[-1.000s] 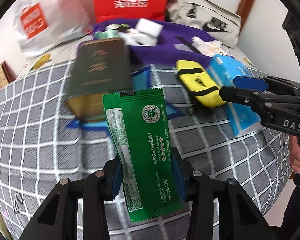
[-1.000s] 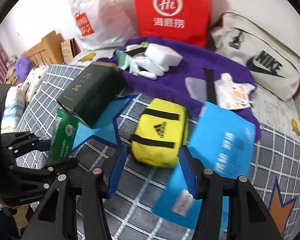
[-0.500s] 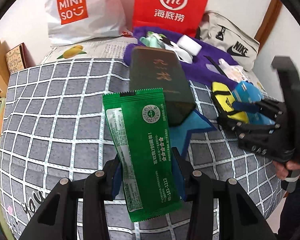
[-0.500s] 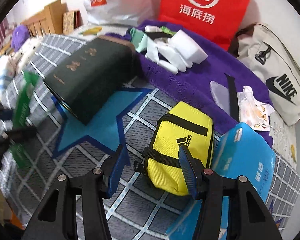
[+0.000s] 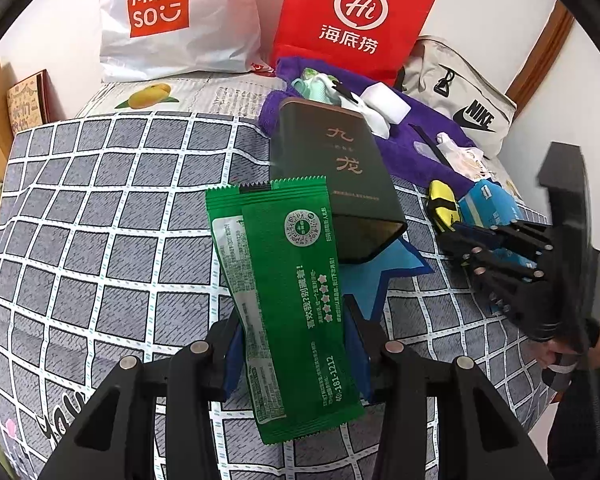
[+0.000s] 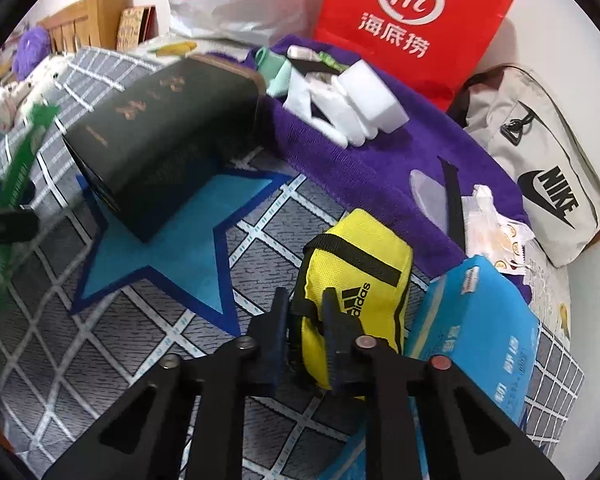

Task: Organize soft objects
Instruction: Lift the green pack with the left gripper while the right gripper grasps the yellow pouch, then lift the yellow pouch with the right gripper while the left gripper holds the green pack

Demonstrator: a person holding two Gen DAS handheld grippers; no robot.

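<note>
- My left tongs (image 5: 292, 344) are clamped on a green packet (image 5: 284, 288), bottom centre of the frame.
- My right tongs (image 6: 304, 320) pinch the near end of the yellow pouch (image 6: 360, 280), lower centre, on the bed (image 5: 100, 240).
- Beyond lies a dark box (image 6: 160, 140).

Both grippers, left (image 5: 293, 344) and right (image 6: 305, 334), have matte black arms, round metal rivets, blue-padded fingers; the right shows one seemingly reddish rivet
</note>
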